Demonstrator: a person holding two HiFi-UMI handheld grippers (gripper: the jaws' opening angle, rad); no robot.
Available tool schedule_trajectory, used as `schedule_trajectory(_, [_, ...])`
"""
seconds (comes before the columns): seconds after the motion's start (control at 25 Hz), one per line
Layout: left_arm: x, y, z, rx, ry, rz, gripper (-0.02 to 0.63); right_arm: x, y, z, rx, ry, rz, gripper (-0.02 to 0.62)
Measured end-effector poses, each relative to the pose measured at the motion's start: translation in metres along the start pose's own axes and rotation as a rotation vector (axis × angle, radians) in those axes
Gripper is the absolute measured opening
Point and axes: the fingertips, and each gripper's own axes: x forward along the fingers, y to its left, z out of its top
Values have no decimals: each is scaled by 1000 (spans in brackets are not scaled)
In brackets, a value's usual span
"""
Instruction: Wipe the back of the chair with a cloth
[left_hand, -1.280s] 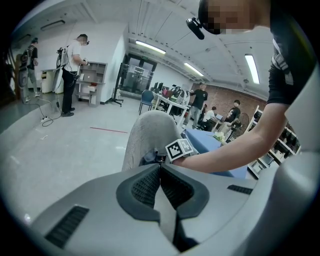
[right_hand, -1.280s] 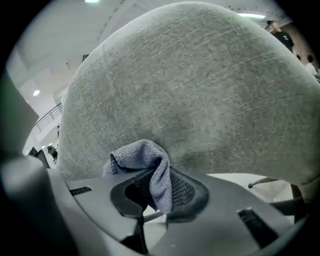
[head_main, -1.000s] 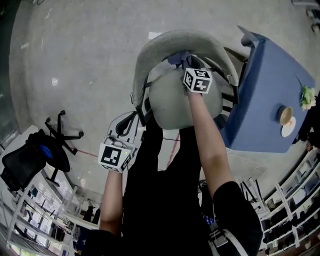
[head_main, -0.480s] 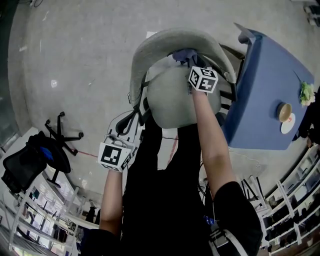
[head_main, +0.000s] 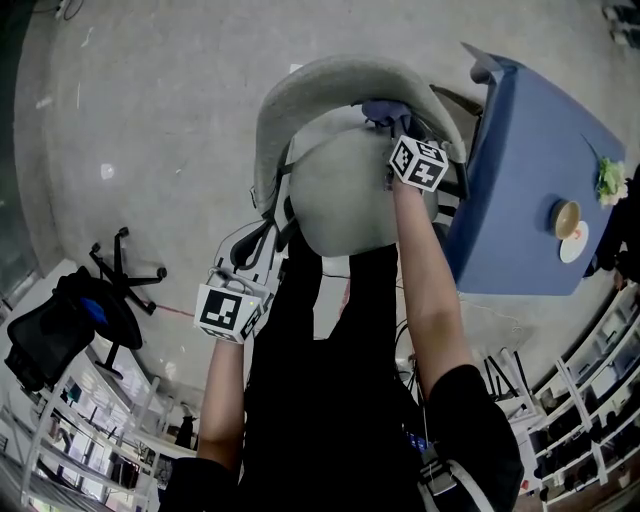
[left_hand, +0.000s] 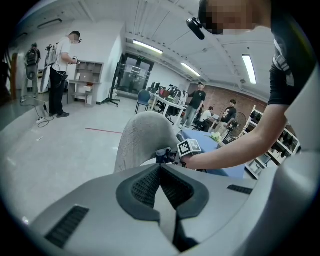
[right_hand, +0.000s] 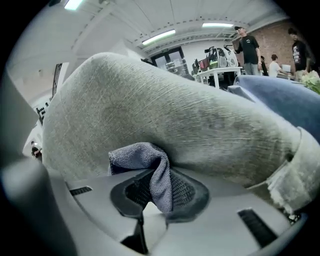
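A grey fabric chair stands below me; its curved back (head_main: 330, 82) arcs over the seat (head_main: 350, 195). My right gripper (head_main: 393, 120) is shut on a blue-grey cloth (head_main: 380, 108), pressed against the inner face of the chair back (right_hand: 165, 120) near its right end. In the right gripper view the cloth (right_hand: 150, 167) hangs folded from the jaws, touching the fabric. My left gripper (head_main: 245, 262) hangs lower left beside the chair, jaws shut with nothing between them. In the left gripper view the chair back (left_hand: 142, 137) and the right gripper (left_hand: 169, 156) with the cloth show ahead.
A table with a blue cover (head_main: 540, 190) stands right of the chair, holding a cup on a saucer (head_main: 572, 228) and flowers (head_main: 612, 182). A black office chair (head_main: 75, 315) stands at lower left. Shelving (head_main: 590, 400) lines the lower right. People stand farther off (left_hand: 62, 70).
My right gripper and the cloth have slid rightward along the chair back's inner face. The left gripper has stayed where it was.
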Motion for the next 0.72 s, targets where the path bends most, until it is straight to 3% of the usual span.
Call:
schedule_trajectory(0.48, [-2,-15,1,-4,-4,-20,23,-27,-33,3,-41,-3,-50,75])
schedule_trajectory(0.6, [-2,-20,3,-4,-9,-21,23,-30,-36,4,16,-17,-58,75])
schedule_trajectory(0.72, [-3,-21,3,-7,-12,-20,23,-33,-42,2,147,-46,-67,75])
